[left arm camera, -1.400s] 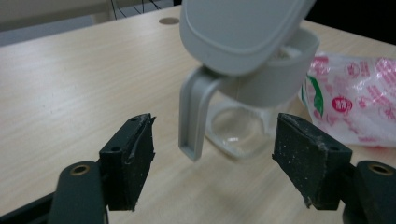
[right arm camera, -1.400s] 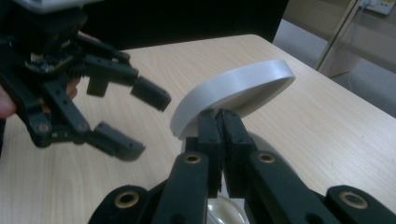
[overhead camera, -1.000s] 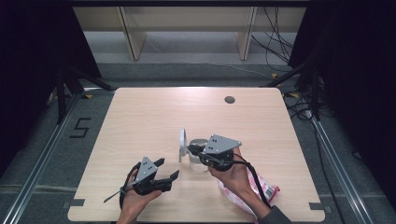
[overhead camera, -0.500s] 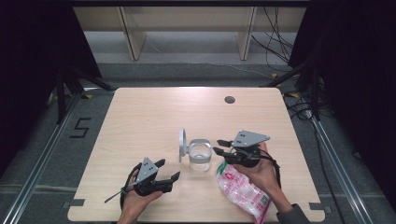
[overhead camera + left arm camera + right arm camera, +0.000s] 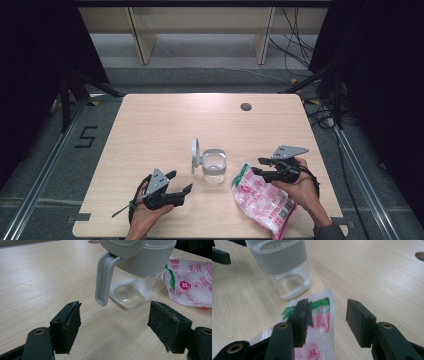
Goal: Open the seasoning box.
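two open grippers flank a jar [image 5: 214, 166]: right gripper [image 5: 260, 167], jaws just widening, nears the bag [image 5: 262, 200]; left gripper [image 5: 179, 182] holds nothing. next, probably, pinching the bag's top.

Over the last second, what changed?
The right gripper left the clear jar with the grey flip lid and swung right, over the pink-and-white plastic bag; its jaws have just been opening, nothing clamped. The left gripper, jar and bag stayed put.
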A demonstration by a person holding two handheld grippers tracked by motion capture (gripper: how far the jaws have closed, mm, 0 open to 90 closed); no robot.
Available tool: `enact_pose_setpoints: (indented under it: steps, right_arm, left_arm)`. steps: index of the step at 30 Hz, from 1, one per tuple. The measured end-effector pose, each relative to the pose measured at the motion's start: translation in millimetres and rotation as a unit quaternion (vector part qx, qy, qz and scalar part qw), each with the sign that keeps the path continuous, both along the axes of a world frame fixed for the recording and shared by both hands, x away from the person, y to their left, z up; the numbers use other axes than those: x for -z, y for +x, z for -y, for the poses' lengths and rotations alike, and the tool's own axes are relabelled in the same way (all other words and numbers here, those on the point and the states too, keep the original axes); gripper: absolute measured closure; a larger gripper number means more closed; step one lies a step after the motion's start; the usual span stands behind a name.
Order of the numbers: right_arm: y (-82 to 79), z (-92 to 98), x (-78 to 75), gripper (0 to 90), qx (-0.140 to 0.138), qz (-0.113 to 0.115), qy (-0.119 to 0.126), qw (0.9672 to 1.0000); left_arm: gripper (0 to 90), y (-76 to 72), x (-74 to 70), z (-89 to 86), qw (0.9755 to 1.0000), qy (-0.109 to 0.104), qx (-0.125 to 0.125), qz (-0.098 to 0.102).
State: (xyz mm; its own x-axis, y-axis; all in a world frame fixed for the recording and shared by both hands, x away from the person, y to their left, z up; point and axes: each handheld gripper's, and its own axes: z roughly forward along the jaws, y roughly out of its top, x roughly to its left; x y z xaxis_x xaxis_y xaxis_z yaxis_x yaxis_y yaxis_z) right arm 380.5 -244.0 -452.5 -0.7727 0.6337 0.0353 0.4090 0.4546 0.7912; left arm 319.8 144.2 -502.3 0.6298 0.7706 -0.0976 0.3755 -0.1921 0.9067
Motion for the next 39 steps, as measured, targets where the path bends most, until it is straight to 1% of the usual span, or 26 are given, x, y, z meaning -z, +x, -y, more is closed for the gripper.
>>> enact_pose_setpoints:
  steps: [1,2,3,5,6,7,8,9,11,15,17,18,20,22,24,27,28,30,31,32,34,35,36,37,38,39]
  right_arm:
    - [0.0,2.0,2.2,53.7,-0.003,-0.003,-0.005,1.0]
    - [-0.5,2.2,4.1,53.5,0.0,-0.009,-0.005,0.9999]
    - [0.3,3.4,5.5,53.5,-0.011,-0.012,-0.007,0.9998]
    - [-2.8,5.1,7.8,53.4,0.005,-0.028,0.003,0.9996]
    - [-1.7,7.0,8.3,52.9,-0.003,-0.026,-0.004,0.9996]
    - [-1.4,7.5,10.6,52.6,-0.006,-0.026,-0.001,0.9996]
    - [-4.1,7.7,11.4,52.2,0.006,-0.037,0.0,0.9993]
    - [-2.7,9.2,12.9,51.6,0.002,-0.032,-0.004,0.9995]
    - [-4.1,9.8,15.6,50.9,0.003,-0.034,-0.004,0.9994]
    - [-4.2,10.2,17.5,48.6,-0.002,-0.043,-0.014,0.999]
    - [-4.4,9.4,17.8,48.5,-0.009,-0.046,-0.017,0.9988]
    - [-4.5,8.5,18.8,48.5,-0.009,-0.042,-0.019,0.9989]
    - [-5.3,6.8,20.0,49.4,-0.014,-0.051,-0.022,0.9983]
    - [-4.9,6.1,21.6,50.5,-0.019,-0.054,-0.024,0.9981]
    - [-4.5,5.6,25.0,50.3,-0.016,-0.059,-0.017,0.998]
    - [-2.3,6.2,29.0,50.9,-0.021,-0.075,-0.02,0.9968]
    - [-1.5,6.1,31.3,53.5,-0.019,-0.075,-0.016,0.9969]
    - [-2.0,6.3,31.5,61.3,-0.016,-0.088,-0.016,0.9959]
    - [-1.9,6.6,31.9,64.0,-0.016,-0.079,-0.021,0.9965]
    - [-1.6,6.7,32.3,66.8,-0.018,-0.08,-0.019,0.9964]
    - [-1.3,8.1,32.4,75.3,-0.023,-0.072,-0.019,0.997]
    - [-1.6,8.9,31.9,78.6,-0.022,-0.075,-0.017,0.9968]
    - [-0.8,9.7,32.1,81.3,-0.027,-0.073,-0.015,0.9969]
    - [-0.7,10.3,32.2,84.1,-0.03,-0.078,-0.008,0.9965]
    - [0.1,10.5,33.1,86.2,-0.036,-0.075,-0.004,0.9965]
    - [-0.2,12.0,32.3,86.9,-0.03,-0.076,-0.006,0.9966]
  left_arm:
    - [25.3,0.3,0.0,0.3,1.0,-0.004,0.0,0.002]
    - [25.3,1.1,-0.6,-1.7,0.9999,0.008,0.007,0.006]
    - [25.3,0.6,-1.0,-1.6,0.9999,0.01,0.002,0.004]
    - [25.3,0.7,-0.7,-1.5,0.9999,0.009,0.003,0.005]
    - [25.3,0.7,-0.4,-0.6,1.0,0.004,0.003,0.005]
    - [25.3,0.7,-0.2,-0.4,1.0,0.005,0.003,0.004]
    - [25.3,0.1,0.1,-0.1,1.0,0.004,-0.001,-0.002]
    - [25.3,-0.1,0.2,0.4,1.0,0.003,-0.001,-0.001]
    - [25.3,0.0,0.6,1.0,1.0,0.002,0.001,-0.002]
    - [25.3,0.2,1.1,1.3,1.0,0.004,0.005,-0.002]
    - [25.3,0.5,1.6,2.0,1.0,0.0,0.002,-0.003]
    - [25.2,0.2,1.1,1.1,1.0,0.007,0.001,-0.004]
    - [25.2,0.3,1.4,1.9,1.0,0.0,0.003,-0.004]
    - [25.2,0.3,1.2,1.3,1.0,0.007,0.001,-0.004]
    - [25.2,0.3,1.5,1.7,1.0,0.007,0.002,-0.004]
    - [25.1,0.6,2.2,2.1,1.0,0.006,0.003,-0.006]
    - [25.2,0.6,2.5,2.5,1.0,0.004,0.003,-0.007]
    - [25.2,0.8,2.8,2.7,1.0,0.005,0.004,-0.006]
    - [25.2,0.5,2.6,2.8,1.0,0.006,0.001,-0.007]
    - [25.2,0.4,2.7,2.8,1.0,0.006,0.001,-0.008]
    - [25.2,0.3,3.0,3.4,1.0,0.004,0.001,-0.008]
    - [25.2,0.4,3.2,3.6,1.0,0.003,0.0,-0.008]
    - [25.3,0.8,3.3,2.6,0.9999,0.008,0.002,-0.008]
    - [25.3,1.2,3.7,2.6,0.9999,0.007,0.002,-0.009]
    - [25.3,1.2,3.9,2.7,0.9999,0.007,0.002,-0.009]
    - [25.3,1.2,4.0,2.8,0.9999,0.007,0.002,-0.009]
